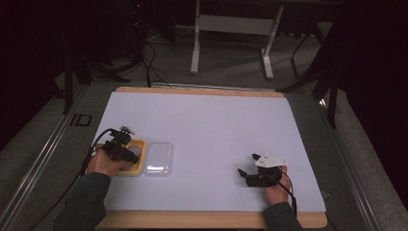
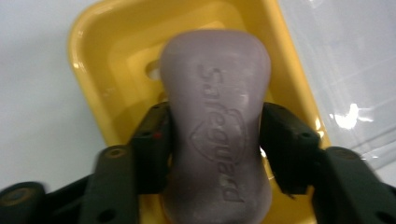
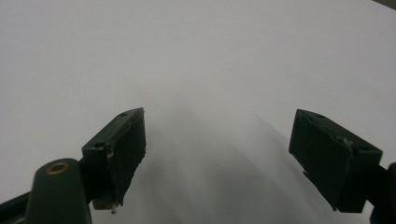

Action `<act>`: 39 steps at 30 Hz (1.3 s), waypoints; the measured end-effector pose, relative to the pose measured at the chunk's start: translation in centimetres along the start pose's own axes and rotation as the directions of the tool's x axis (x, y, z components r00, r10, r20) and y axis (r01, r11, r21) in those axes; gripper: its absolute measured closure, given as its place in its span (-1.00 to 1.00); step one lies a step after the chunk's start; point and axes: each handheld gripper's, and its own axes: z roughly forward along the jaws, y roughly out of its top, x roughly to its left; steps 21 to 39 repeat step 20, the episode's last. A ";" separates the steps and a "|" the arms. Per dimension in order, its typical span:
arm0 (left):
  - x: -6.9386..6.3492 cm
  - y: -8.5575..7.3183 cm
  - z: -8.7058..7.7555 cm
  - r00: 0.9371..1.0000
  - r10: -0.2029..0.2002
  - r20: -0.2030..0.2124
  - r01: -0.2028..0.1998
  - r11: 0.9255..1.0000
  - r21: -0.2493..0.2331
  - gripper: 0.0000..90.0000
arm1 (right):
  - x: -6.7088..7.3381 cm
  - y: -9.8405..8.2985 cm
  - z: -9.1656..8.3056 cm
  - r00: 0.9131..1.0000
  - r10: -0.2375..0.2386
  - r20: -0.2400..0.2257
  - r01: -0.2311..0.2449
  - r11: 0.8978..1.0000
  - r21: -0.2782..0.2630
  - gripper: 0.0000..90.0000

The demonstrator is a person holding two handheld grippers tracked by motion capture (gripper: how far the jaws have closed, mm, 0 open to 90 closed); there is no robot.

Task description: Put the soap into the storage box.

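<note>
Both hands reached in over the desk's (image 1: 211, 120) near edge. Near its left edge sat a yellow soap dish (image 2: 107, 56) beside a clear lid (image 1: 159, 159). Above the dish, the left gripper (image 2: 215, 128) clamped a purple soap bar (image 2: 215, 102) (stamped Safeguard); the right gripper (image 3: 217, 154) gaped wide, empty.

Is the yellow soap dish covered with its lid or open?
Open. The clear lid lies flat beside the dish, and the left gripper holds the soap over it.

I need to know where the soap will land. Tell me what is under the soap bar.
Under the soap bar, held by the left hand-held gripper, lies the yellow soap dish with a slot in its floor. The bar covers most of that floor, so anything there is hidden.
</note>
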 end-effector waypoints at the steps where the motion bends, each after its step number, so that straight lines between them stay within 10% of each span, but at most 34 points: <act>1: -0.2 0.0 -0.3 1.000 -0.001 -0.029 0.000 1.000 -0.015 -0.07 | 0.0 0.0 0.0 1.000 -0.001 0.000 0.001 1.000 0.000 -0.59; 9: -0.3 0.5 -2.0 0.998 0.026 -0.057 -0.033 0.992 -0.122 -0.23 | 0.0 0.0 0.1 1.000 -0.001 0.000 0.001 1.000 0.003 -0.59; 20: -2.6 0.9 -3.2 0.985 0.140 -0.098 -0.161 0.951 -0.263 -0.22 | 0.0 0.1 0.2 1.000 -0.005 0.001 0.005 1.000 0.019 -0.59; 39: -2.6 0.9 -3.2 0.985 0.140 -0.098 -0.161 0.951 -0.263 -0.22 | 0.0 0.1 0.2 1.000 -0.005 0.001 0.005 1.000 0.019 -0.59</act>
